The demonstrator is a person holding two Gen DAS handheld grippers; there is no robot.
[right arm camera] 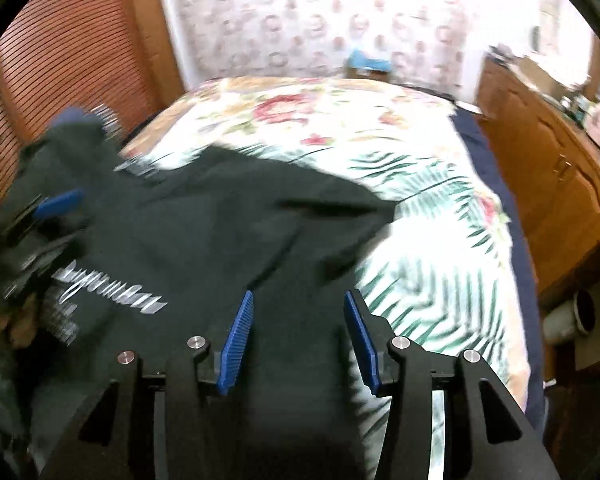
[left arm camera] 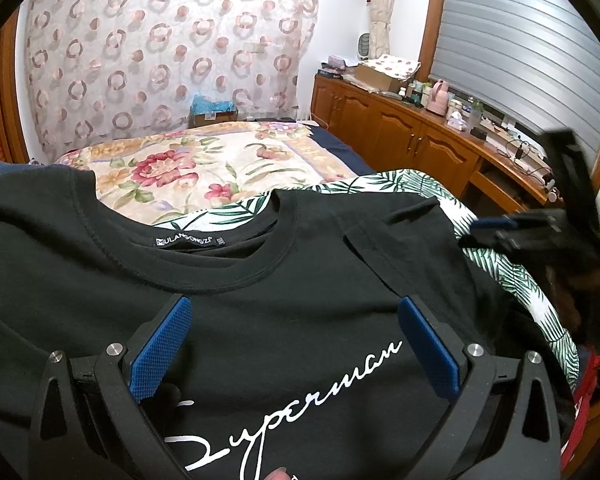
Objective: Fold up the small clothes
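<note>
**Black T-shirt spread under both grippers, nothing gripped**

The black T-shirt [left arm camera: 284, 280] lies face up on the bed, directly beneath and ahead of the left gripper [left arm camera: 296, 312]. Its collar sits just beyond the fingertips and the white script print runs across under the jaws, so the shirt's length runs from the collar back toward the person. One sleeve [left arm camera: 400, 224] looks already turned in over the chest, beyond the right-hand fingertip.

From the right gripper [right arm camera: 300, 308], the same shirt spreads ahead and off to the left of the jaws, with only its near edge passing under the gap between the fingers. That view is blurred, so the cloth's exact edge is hard to place.

The left gripper's jaws stand wide apart over the chest; its blue pads [left arm camera: 162, 344] clasp nothing, and whether they rest on the fabric I cannot tell. The right gripper's jaws are about half open and hold nothing; dark cloth lies below the gap, not pinched.

The left gripper is nearer the collar and the middle of the shirt; the right gripper is nearer the shirt's edge on its own side, which is probably the next part to pick up.

Around the shirt lie a palm-leaf sheet [right arm camera: 440, 248] and a floral bedspread [left arm camera: 204, 164], with a wooden cabinet [left arm camera: 400, 128] beside the bed.
</note>
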